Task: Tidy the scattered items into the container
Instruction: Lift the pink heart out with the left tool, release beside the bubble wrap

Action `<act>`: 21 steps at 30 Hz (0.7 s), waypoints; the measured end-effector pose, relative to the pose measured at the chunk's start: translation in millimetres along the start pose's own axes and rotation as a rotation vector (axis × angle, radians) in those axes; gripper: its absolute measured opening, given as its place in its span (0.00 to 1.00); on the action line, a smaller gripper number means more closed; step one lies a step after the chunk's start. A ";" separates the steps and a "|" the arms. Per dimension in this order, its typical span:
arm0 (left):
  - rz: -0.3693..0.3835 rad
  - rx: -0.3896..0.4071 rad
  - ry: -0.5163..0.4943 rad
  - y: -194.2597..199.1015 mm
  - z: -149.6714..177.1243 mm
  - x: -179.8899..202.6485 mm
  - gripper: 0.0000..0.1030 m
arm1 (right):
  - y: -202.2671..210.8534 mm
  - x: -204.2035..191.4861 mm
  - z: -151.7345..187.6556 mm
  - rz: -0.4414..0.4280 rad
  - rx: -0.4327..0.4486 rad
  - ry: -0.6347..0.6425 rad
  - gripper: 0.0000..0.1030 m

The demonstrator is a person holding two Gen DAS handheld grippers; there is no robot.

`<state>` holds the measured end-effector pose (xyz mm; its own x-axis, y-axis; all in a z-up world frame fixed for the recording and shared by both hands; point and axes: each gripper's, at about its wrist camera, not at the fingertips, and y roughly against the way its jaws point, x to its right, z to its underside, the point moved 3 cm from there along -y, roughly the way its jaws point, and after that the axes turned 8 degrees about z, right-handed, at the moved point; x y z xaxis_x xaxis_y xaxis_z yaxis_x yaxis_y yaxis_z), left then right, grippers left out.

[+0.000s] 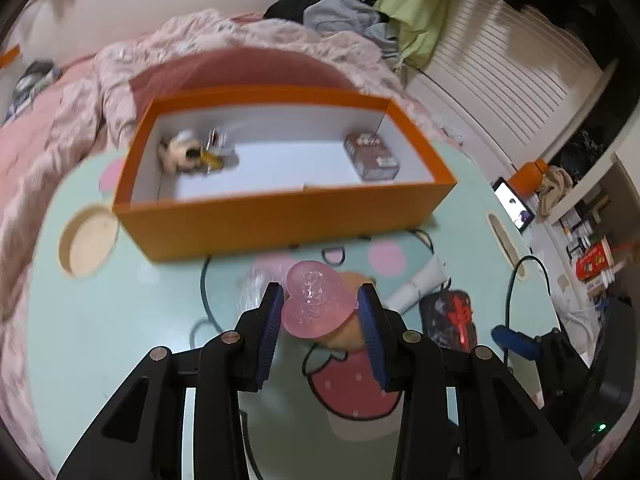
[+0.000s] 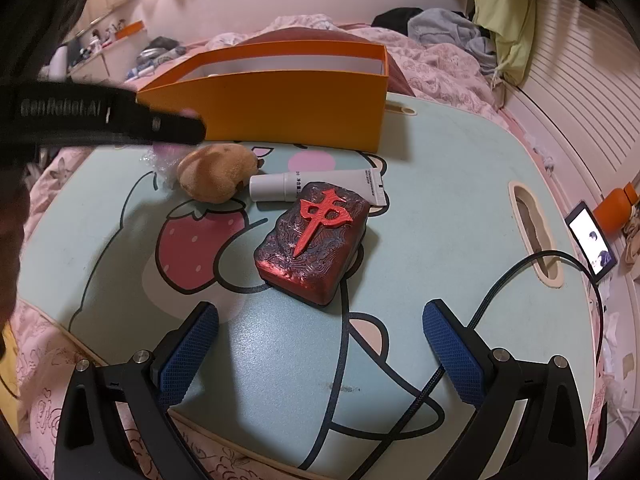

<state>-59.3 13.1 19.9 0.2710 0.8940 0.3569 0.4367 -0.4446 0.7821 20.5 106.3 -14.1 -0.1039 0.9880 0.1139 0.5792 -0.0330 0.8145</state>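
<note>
From the left wrist camera, the left gripper (image 1: 320,308) holds a translucent pink heart (image 1: 312,304) pinched between its blue fingers (image 1: 272,320), which are closed partway onto its two sides. The heart is lifted above the counter (image 1: 132,312), a pale green lap board printed with a cartoon face and a strawberry. Just behind the heart and low to the right, a tan plush toy (image 1: 348,336) lies on the counter. Beyond them stands the orange box (image 1: 280,216) with a white inside, open at the top. In its left end lie a small cream plush figure (image 1: 178,154) and a yellow item too blurred to name; in its right end lies a brownish rectangular pack (image 1: 370,154). To the right of the gripper sit a white tube (image 1: 420,284) and a dark block with a red character (image 1: 448,316). A pink quilt (image 1: 48,140) surrounds the counter.

From the right wrist camera, the right gripper (image 2: 320,356) hovers low over the counter (image 2: 440,200) with its fingers (image 2: 188,356) spread wide and nothing between them. The dark block with a red character (image 2: 314,240) lies just ahead of them, with the white tube (image 2: 316,186) touching or just beside its far edge and the tan plush toy (image 2: 214,178) to the left. The orange box (image 2: 296,108) stands behind them. The left gripper's black body crosses the left side of this view, its fingers hidden. A black cable (image 2: 472,320) runs over the counter beside the right finger.
</note>
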 end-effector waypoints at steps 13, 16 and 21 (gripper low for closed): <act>-0.075 0.223 0.026 38.7 30.7 -4.1 0.66 | 1.4 2.4 -0.6 -0.022 0.004 -0.018 0.99; -0.086 0.241 0.028 46.1 48.2 -6.9 0.66 | 3.7 11.1 -3.7 -0.056 0.011 -0.058 0.88; -0.105 0.262 0.060 50.4 76.9 -15.9 0.66 | 22.8 23.6 -34.6 -0.041 0.081 -0.059 0.72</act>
<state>24.3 -27.9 14.3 0.1643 0.9341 0.3169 0.6688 -0.3416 0.6603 3.2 123.7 26.8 -0.0827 0.9955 0.0458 0.6393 0.0177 0.7688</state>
